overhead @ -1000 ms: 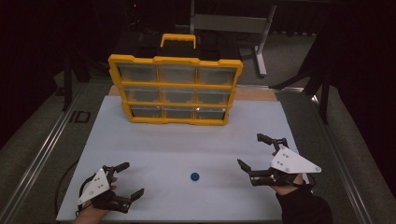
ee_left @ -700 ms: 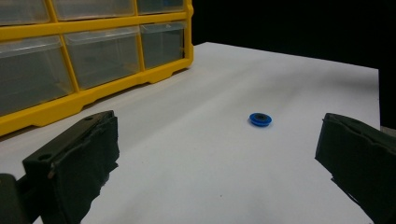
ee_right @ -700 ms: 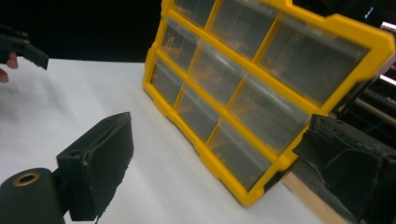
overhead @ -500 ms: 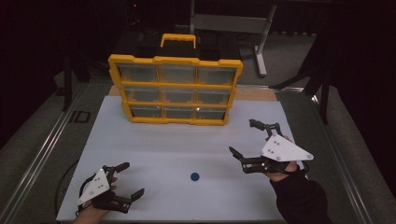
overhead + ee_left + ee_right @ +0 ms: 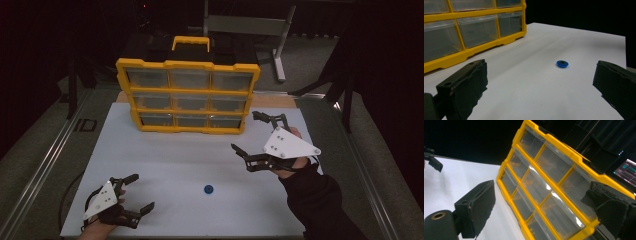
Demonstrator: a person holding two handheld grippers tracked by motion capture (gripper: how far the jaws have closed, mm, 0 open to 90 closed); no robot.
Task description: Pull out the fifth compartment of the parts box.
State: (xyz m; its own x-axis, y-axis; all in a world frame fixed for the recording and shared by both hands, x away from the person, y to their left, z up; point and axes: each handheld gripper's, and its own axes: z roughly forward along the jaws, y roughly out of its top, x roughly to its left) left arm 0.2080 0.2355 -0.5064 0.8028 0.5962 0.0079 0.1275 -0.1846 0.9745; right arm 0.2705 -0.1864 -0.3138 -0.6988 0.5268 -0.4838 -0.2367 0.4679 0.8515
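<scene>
My right gripper [image 5: 255,134] hangs above the white board [image 5: 165,165] with its jaws spread wide and nothing between them, just off the lower right corner of the yellow cabinet [image 5: 187,95]. In the right gripper view the cabinet [image 5: 554,185] stands tilted across the frame, its clear drawers [image 5: 536,182] all shut, and my two black pads [image 5: 476,207] bracket it without touching.

My left gripper [image 5: 134,192] rests low at the near left corner of the board, well apart from the cabinet, jaws also wide and empty. Its own view looks between the pads [image 5: 464,85] toward the blue disc [image 5: 562,63], which lies flat on the board.

From above, the disc [image 5: 208,189] sits in front of the cabinet, well apart from it, near the board's front edge, between my two grippers and touched by neither.
</scene>
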